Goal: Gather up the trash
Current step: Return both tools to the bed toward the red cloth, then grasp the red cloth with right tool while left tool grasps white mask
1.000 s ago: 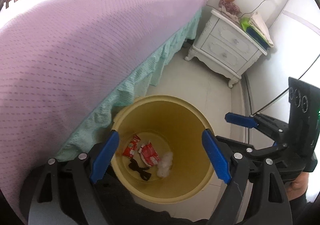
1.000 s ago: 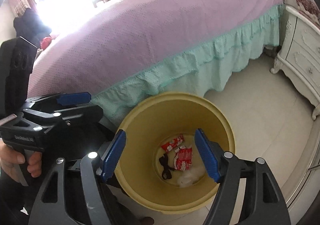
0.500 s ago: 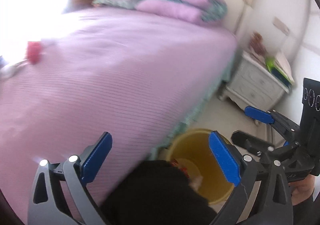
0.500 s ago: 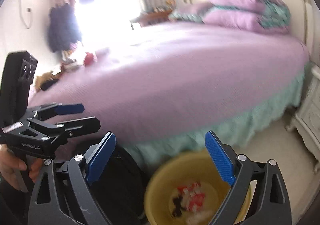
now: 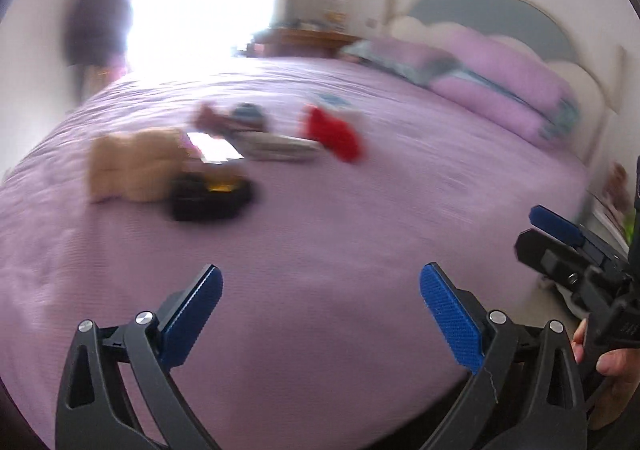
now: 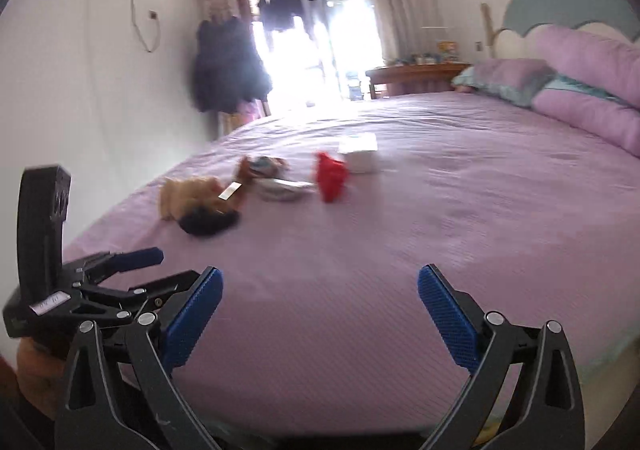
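Trash (image 6: 280, 186), seemingly the blurred litter clustered mid-bed (image 6: 480, 230), lies well ahead of both empty tools, left tool (image 5: 320, 304) spread wide and right tool (image 6: 320, 302) opening: approach low, one piece each.

bed (image 6: 440, 250): 1 | red item (image 6: 331, 177): 1 | white box (image 6: 359, 154): 1
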A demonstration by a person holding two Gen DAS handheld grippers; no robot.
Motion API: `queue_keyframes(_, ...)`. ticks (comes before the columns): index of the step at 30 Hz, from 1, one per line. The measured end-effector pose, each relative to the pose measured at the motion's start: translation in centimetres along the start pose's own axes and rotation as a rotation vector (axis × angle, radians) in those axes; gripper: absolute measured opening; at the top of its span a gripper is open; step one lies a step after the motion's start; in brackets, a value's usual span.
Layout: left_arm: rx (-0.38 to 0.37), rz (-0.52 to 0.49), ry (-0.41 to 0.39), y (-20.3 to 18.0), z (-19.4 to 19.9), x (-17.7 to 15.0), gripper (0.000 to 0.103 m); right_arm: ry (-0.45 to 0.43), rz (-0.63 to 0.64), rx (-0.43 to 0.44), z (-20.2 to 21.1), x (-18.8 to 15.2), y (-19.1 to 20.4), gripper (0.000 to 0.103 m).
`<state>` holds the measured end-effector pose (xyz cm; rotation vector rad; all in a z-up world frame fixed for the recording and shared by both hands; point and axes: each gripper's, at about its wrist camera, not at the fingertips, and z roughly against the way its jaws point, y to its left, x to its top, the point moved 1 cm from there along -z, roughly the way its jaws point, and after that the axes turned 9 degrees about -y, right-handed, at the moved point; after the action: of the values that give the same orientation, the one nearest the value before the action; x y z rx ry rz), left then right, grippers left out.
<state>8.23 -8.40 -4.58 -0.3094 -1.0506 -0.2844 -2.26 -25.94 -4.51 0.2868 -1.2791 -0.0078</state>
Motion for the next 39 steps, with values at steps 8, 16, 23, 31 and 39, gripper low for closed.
queue_keyframes(8,0.136,0.112,-0.041,8.0,1.0,0.9,0.099,-0.014,0.02,0.085,-5.5,1.6,4.6,0.094)
queue_keyframes(16,0.172,0.15,-0.055,11.7,-1.0,2.7,0.099,0.035,0.041,0.043,-9.9,2.6,4.8,0.094)
queue_keyframes(23,0.145,0.163,-0.051,11.9,-3.3,4.3,0.099,0.071,0.051,0.003,-12.6,3.5,2.7,0.094)
queue_keyframes(31,0.067,0.115,-0.048,9.0,-6.8,6.8,0.099,0.107,0.019,-0.023,-16.0,4.9,-0.1,0.088)
queue_keyframes(39,0.062,0.093,-0.038,7.6,-9.2,8.1,0.099,0.23,-0.039,-0.048,-21.6,5.4,-3.4,0.066)
